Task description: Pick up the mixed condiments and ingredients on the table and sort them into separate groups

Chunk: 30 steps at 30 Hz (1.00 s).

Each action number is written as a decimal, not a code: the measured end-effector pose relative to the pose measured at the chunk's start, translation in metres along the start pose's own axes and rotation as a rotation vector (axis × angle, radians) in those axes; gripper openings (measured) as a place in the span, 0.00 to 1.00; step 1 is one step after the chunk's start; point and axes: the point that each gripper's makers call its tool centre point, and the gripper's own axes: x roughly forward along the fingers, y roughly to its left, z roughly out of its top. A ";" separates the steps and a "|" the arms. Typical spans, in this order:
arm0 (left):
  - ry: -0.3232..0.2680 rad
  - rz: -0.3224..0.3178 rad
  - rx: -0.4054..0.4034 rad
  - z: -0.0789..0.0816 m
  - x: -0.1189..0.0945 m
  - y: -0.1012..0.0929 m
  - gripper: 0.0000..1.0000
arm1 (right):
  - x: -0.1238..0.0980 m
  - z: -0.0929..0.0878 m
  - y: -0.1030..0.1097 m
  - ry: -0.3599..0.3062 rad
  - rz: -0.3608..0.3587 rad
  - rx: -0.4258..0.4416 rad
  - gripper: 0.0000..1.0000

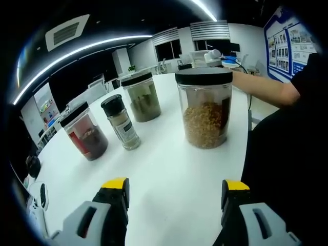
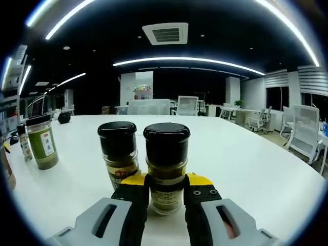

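Observation:
In the left gripper view my left gripper (image 1: pixel 176 188) is open above the white table (image 1: pixel 164 174), nothing between its yellow-tipped jaws. Ahead of it stand a large clear jar of yellowish grains (image 1: pixel 205 108), a jar of green-brown leaves (image 1: pixel 141 96), a small black-capped spice shaker (image 1: pixel 121 122) and a jar of dark red spice (image 1: pixel 85 131). In the right gripper view my right gripper (image 2: pixel 166 187) is shut on a black-capped spice bottle (image 2: pixel 166 164) standing on the table. A second black-capped bottle (image 2: pixel 119 156) stands right beside it on the left.
A green-filled jar (image 2: pixel 42 142) and a slim shaker (image 2: pixel 23 142) stand at the left of the right gripper view. A person's dark sleeve (image 1: pixel 287 133) fills the right side of the left gripper view. Office chairs (image 2: pixel 300 130) and desks lie beyond the table.

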 end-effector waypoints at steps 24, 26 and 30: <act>0.015 -0.017 0.014 -0.005 0.003 -0.004 0.73 | 0.000 -0.008 -0.001 0.026 -0.008 -0.080 0.28; 0.018 -0.016 0.013 -0.006 0.004 -0.004 0.73 | 0.001 -0.011 0.001 0.049 -0.021 -0.114 0.29; 0.014 -0.021 0.016 -0.005 0.004 -0.005 0.73 | 0.000 -0.013 0.001 0.062 -0.006 -0.084 0.30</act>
